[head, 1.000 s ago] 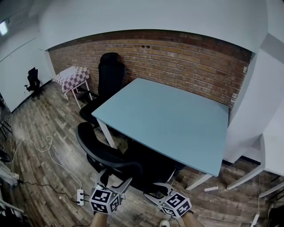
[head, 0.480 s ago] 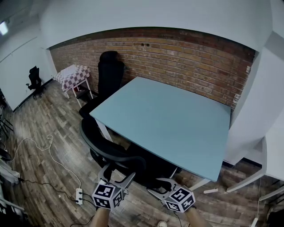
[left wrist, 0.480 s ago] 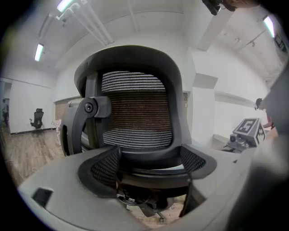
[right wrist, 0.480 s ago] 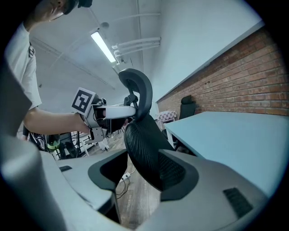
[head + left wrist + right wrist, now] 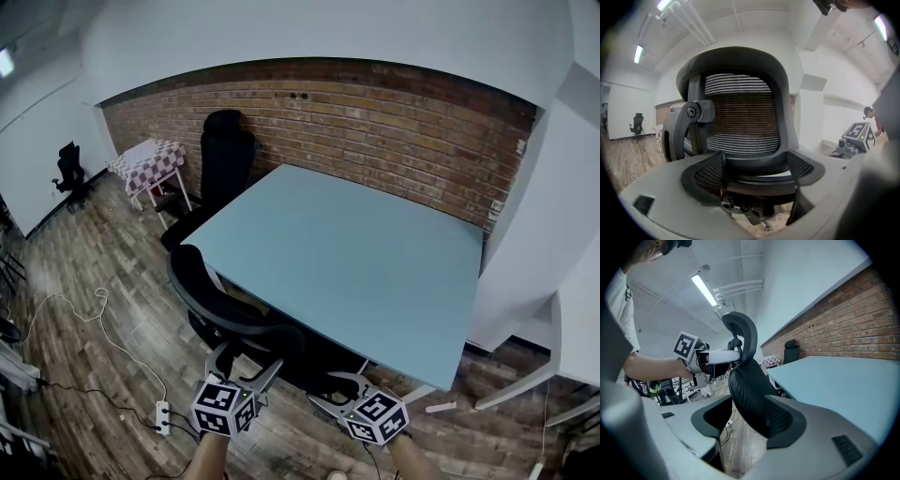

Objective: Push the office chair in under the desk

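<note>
The black mesh office chair (image 5: 230, 317) stands at the near left corner of the light-blue desk (image 5: 356, 253), its seat partly beneath the top. My left gripper (image 5: 246, 373) is open against the rear of the backrest (image 5: 740, 112), which fills the left gripper view between the jaws (image 5: 754, 171). To its right, my right gripper (image 5: 336, 389) is also open. In the right gripper view (image 5: 750, 420) the backrest (image 5: 750, 394) appears edge-on between the jaws, lying against the right-hand one with a gap on the other side.
A second black chair (image 5: 223, 159) stands at the desk's far left corner by the brick wall (image 5: 394, 122). A small table with a chequered cloth (image 5: 148, 159) is behind it. A white cable and power strip (image 5: 161, 412) lie on the wood floor at left. Another white desk (image 5: 572, 347) stands at right.
The chair has rolled forward, further under the desk's near edge. Both grippers have followed it, staying at the backrest.
</note>
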